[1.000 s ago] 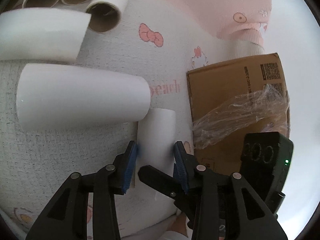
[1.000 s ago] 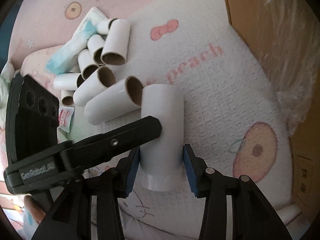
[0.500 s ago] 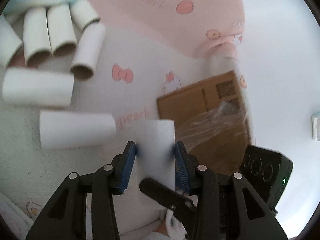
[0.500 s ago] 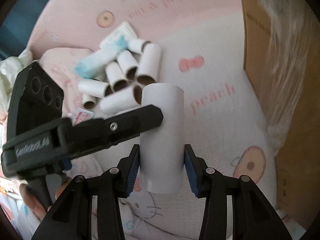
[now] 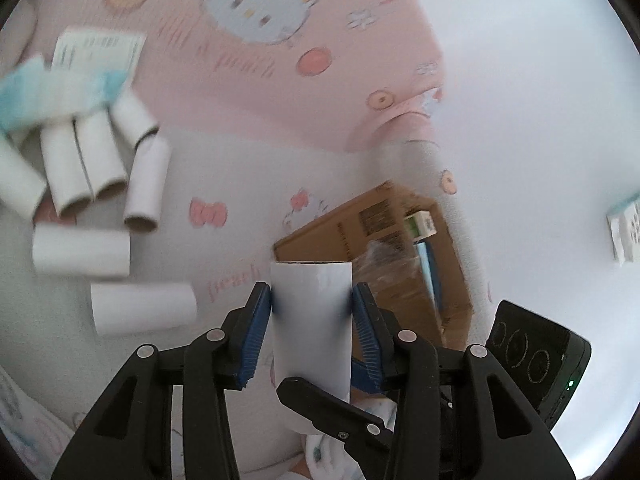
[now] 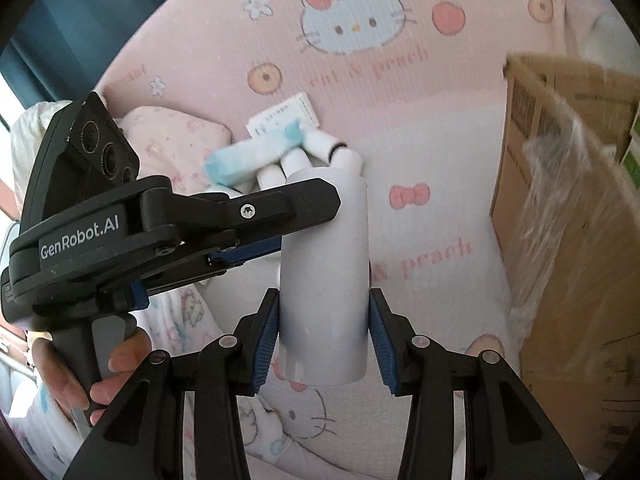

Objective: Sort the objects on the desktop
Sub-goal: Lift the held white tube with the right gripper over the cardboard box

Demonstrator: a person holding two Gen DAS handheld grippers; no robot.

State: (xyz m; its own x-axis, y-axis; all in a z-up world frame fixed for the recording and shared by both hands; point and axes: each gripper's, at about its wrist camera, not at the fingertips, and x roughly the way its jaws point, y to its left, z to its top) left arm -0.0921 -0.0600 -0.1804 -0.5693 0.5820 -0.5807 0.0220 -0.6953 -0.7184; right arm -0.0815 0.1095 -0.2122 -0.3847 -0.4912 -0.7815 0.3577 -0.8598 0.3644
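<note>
A white paper tube (image 5: pixel 311 320) is clamped between both grippers and held up above the bed. My left gripper (image 5: pixel 312 316) is shut on its sides; the right gripper's finger crosses below it. In the right wrist view my right gripper (image 6: pixel 323 320) is shut on the same white tube (image 6: pixel 324 280), with the left gripper's body (image 6: pixel 120 236) gripping it from the left. A brown cardboard box (image 5: pixel 384 248) with crinkled plastic film lies below to the right; it also shows in the right wrist view (image 6: pixel 568 208).
Several more white tubes (image 5: pixel 96 196) lie in a loose pile on the white and pink blanket (image 5: pixel 280 80), with a blue and white packet (image 5: pixel 60 84) on top of them. In the right wrist view the pile (image 6: pixel 296 160) is behind the held tube.
Both grippers have lifted the tube well up off the blanket. The pile and the box now look smaller and farther below.
</note>
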